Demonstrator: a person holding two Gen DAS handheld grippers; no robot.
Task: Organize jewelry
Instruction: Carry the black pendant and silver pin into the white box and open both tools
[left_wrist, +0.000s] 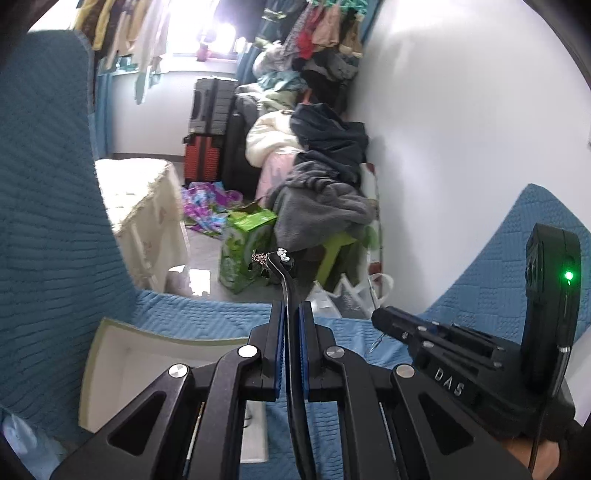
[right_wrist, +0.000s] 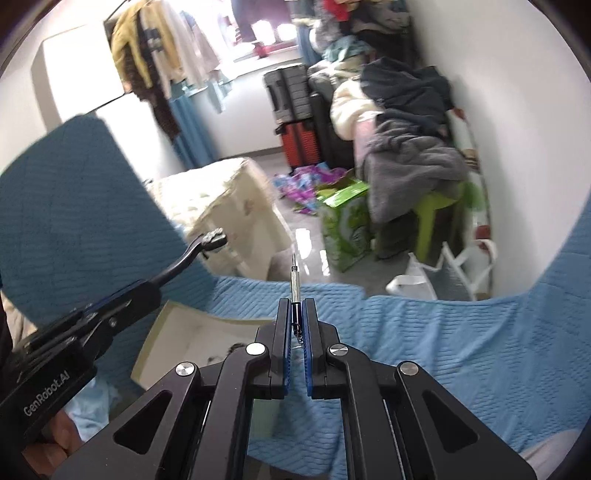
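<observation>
My left gripper (left_wrist: 291, 314) is shut on a black curved hair clip (left_wrist: 286, 284) that sticks up past the fingertips, with a small sparkly ornament and a bit of chain (left_wrist: 275, 255) at its tip. It also shows in the right wrist view (right_wrist: 192, 254), at the left. My right gripper (right_wrist: 295, 314) is shut on a thin metal earring pin (right_wrist: 294, 280) that points forward, with a small chain hanging between the pads. A white open jewelry box (left_wrist: 122, 354) lies on the blue quilt under both grippers; it shows in the right wrist view too (right_wrist: 192, 332).
A blue quilted cover (right_wrist: 443, 350) spreads over the seat, with a raised blue backrest (left_wrist: 44, 184) at left. Beyond the edge are a cream covered table (left_wrist: 144, 206), a green bag (left_wrist: 243, 240), piled clothes (left_wrist: 321, 177) on a green stool, suitcases and a white wall (left_wrist: 461, 129).
</observation>
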